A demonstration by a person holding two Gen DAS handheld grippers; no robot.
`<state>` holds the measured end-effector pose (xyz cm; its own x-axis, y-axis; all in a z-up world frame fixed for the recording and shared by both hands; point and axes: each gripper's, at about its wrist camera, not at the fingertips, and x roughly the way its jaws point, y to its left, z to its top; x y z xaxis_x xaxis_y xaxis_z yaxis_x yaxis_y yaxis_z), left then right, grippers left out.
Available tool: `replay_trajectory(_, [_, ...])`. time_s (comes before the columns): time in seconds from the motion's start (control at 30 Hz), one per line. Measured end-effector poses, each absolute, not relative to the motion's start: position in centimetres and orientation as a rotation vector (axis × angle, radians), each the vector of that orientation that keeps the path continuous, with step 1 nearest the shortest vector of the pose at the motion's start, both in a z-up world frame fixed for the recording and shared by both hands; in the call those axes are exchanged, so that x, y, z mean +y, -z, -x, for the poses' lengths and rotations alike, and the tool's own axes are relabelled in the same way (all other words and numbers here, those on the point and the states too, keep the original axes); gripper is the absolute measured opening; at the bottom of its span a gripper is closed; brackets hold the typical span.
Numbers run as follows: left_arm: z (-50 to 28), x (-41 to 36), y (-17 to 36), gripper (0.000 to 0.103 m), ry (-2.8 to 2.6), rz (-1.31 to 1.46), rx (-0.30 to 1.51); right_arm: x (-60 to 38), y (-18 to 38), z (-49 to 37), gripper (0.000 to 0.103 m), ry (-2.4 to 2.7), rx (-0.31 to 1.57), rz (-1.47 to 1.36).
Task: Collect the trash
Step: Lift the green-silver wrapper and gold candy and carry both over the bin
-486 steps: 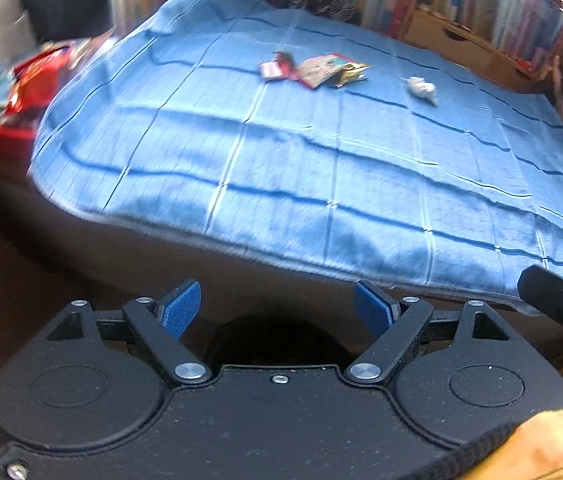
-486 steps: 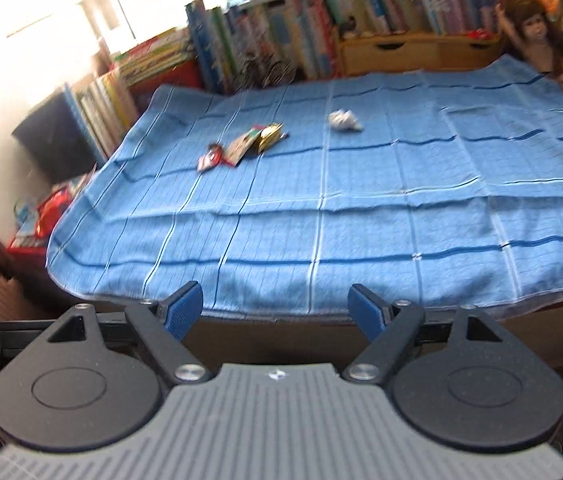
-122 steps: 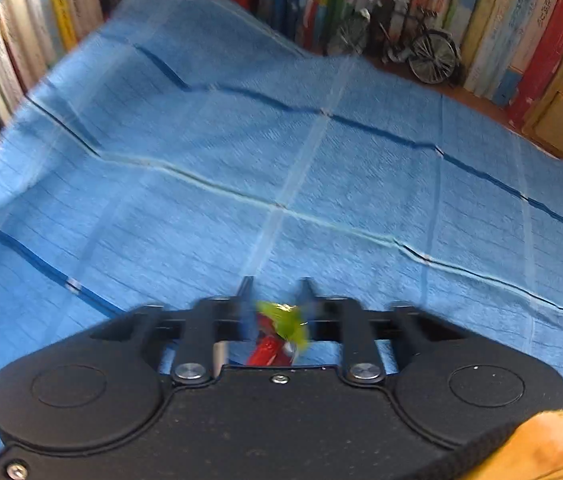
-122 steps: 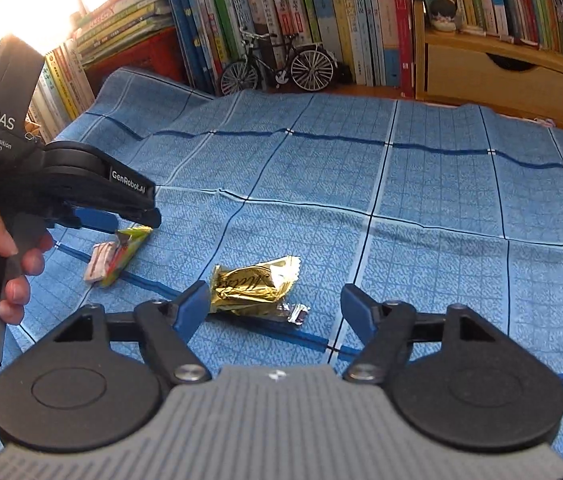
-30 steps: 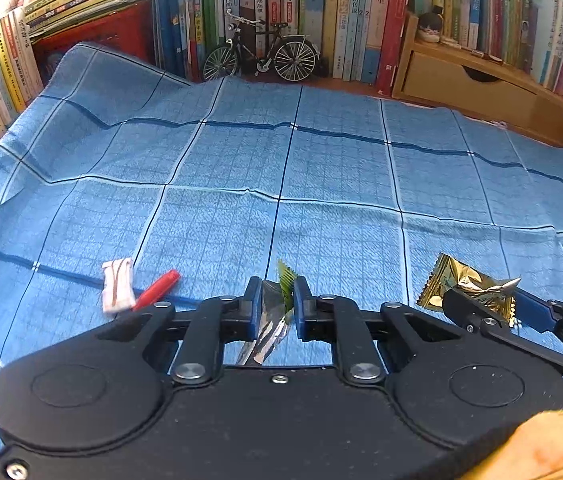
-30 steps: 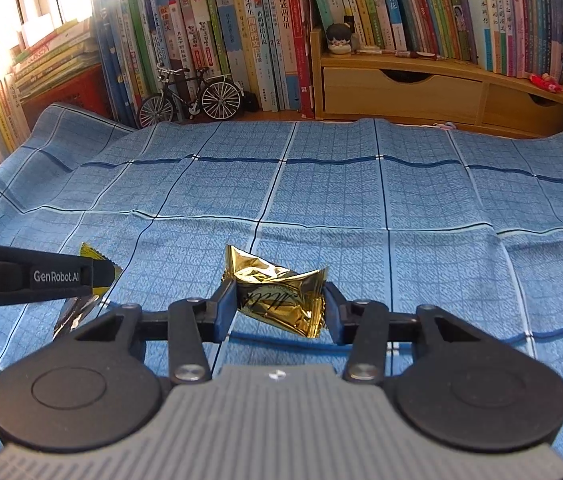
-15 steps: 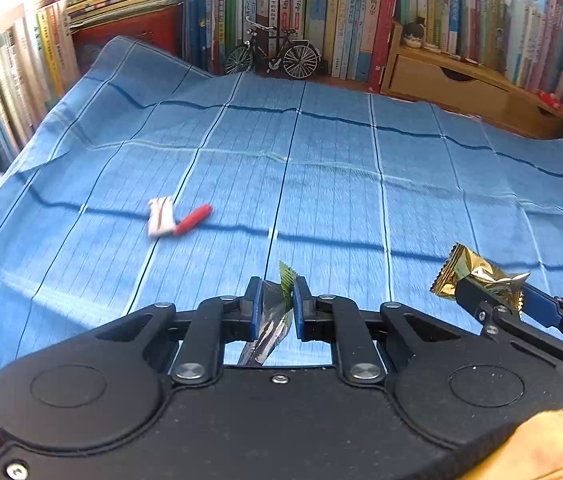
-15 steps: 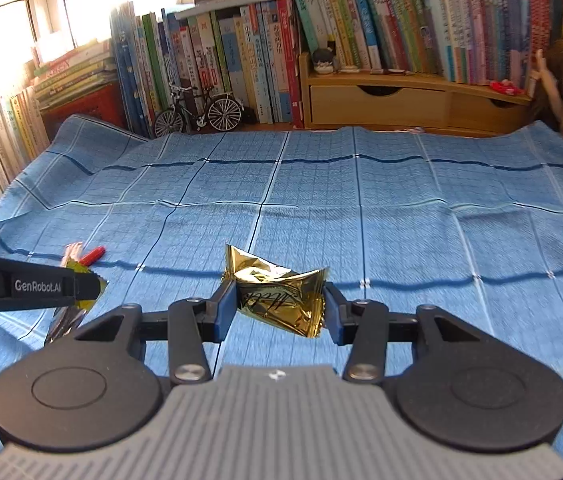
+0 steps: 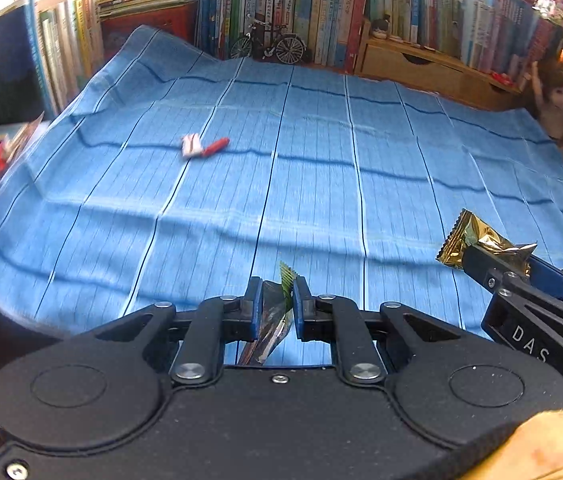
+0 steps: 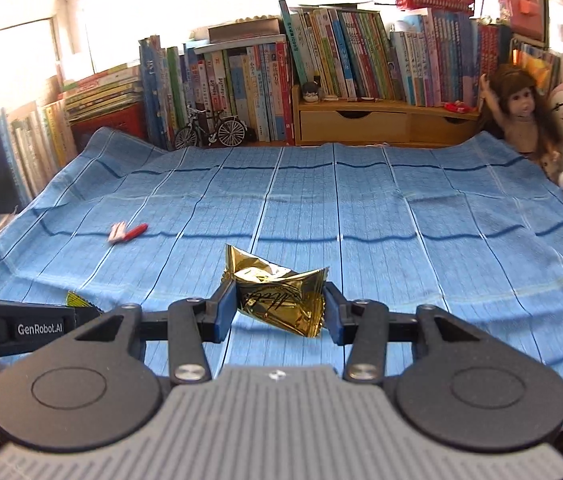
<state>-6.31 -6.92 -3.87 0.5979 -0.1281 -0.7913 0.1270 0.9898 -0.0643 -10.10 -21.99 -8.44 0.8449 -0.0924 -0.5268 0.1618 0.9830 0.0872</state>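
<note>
Both grippers have drawn back toward the near edge of the table since the frame a second ago, so far more of the blue cloth (image 10: 361, 208) now shows ahead of them and the bookshelf looks farther off. Each carries its piece of trash clear of the cloth. The left gripper (image 9: 277, 308) is closed tight on a thin green-and-silver wrapper (image 9: 275, 312), which pokes up between its blue pads and hangs down behind them. The right gripper (image 10: 279, 312) is clamped on the gold wrapper (image 10: 277, 300), held crosswise between its pads with one crimped end standing up; in the left wrist view it sits off to the right, level with the left gripper. Left behind on the cloth, well ahead and to the left of both grippers, lies the red-and-white scrap (image 9: 201, 146), which was close in front of the left gripper a second ago. Judging by this retreat, the two wrappers are on their way to a bin that no view shows, and the scrap remains to be collected, so the job looks partly done.
</note>
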Motion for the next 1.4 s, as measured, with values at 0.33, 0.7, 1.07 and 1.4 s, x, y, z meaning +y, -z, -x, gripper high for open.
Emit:
replay_trajectory(0.33, [14.0, -4.0, 4.4, 0.015, 0.136, 0.013, 0.970, -18.9, 8.9, 16.9, 0.051, 0.092, 0.587, -0.079])
replay_trajectory(0.7, [17.8, -4.2, 4.5, 0.015, 0.046, 0.054, 0.993, -18.6, 8.4, 19.7, 0.052, -0.088, 0.607, -0.012])
replay_trajectory(1.07, [22.5, -4.3, 5.5, 0.015, -0.055, 0.095, 1.051, -19.8, 9.5, 23.1, 0.054, -0.222, 0.658, -0.028])
replay_trajectory(1.4, [24.0, -2.5, 9.2, 0.015, -0.044, 0.141, 1.151, -17.5, 12.0, 24.2, 0.055, -0.276, 0.737, 0.001])
